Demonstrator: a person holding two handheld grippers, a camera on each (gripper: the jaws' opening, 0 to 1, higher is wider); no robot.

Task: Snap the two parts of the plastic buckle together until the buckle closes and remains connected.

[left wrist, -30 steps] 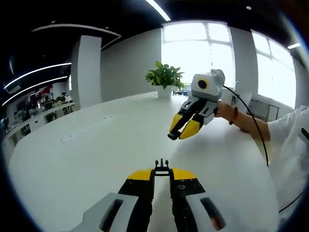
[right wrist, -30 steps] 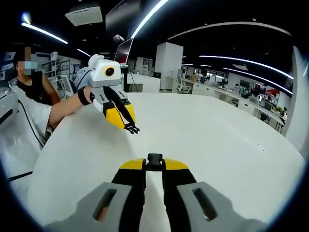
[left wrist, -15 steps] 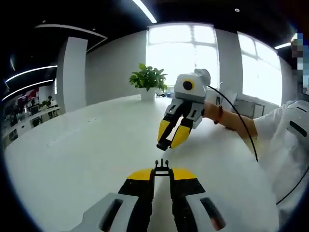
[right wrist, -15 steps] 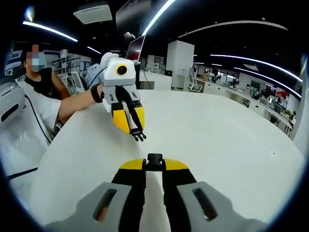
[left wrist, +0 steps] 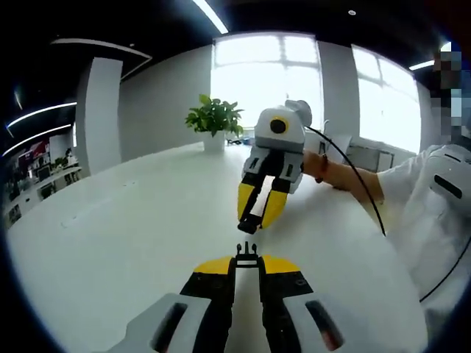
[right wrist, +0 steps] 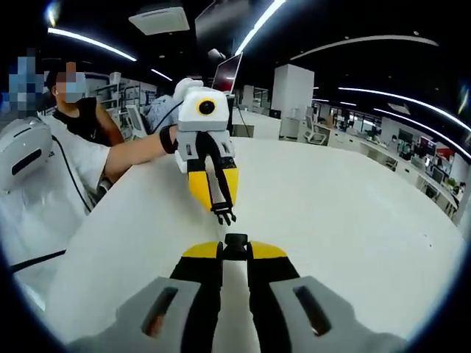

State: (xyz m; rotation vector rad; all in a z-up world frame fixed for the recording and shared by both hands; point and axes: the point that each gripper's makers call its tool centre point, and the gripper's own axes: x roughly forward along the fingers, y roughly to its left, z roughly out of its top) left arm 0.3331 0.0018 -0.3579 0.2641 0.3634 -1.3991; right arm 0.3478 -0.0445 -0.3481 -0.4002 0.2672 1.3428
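Above the white table [left wrist: 110, 243], left gripper [left wrist: 246, 259] clamps pronged buckle half [left wrist: 246, 252]; right gripper [right wrist: 235, 247] clamps socket half [right wrist: 235, 240], tips near.

a broad white table [left wrist: 125, 243] spreads across both views, its top bare and glossy. in the left gripper view a potted green plant [left wrist: 213, 118] in a white pot stands at the table's far edge, in front of tall bright windows [left wrist: 265, 70]; a white pillar [left wrist: 99, 110] rises to the side and a light strip [left wrist: 206, 15] crosses the dark ceiling. in the right gripper view a dark monitor [right wrist: 228, 73] stands beyond the table, a white column [right wrist: 291, 92] behind it, office desks and chairs [right wrist: 368, 143] farther off, long ceiling lights [right wrist: 383, 40] overhead, and a second person in a dark top [right wrist: 85, 121] sits at the side
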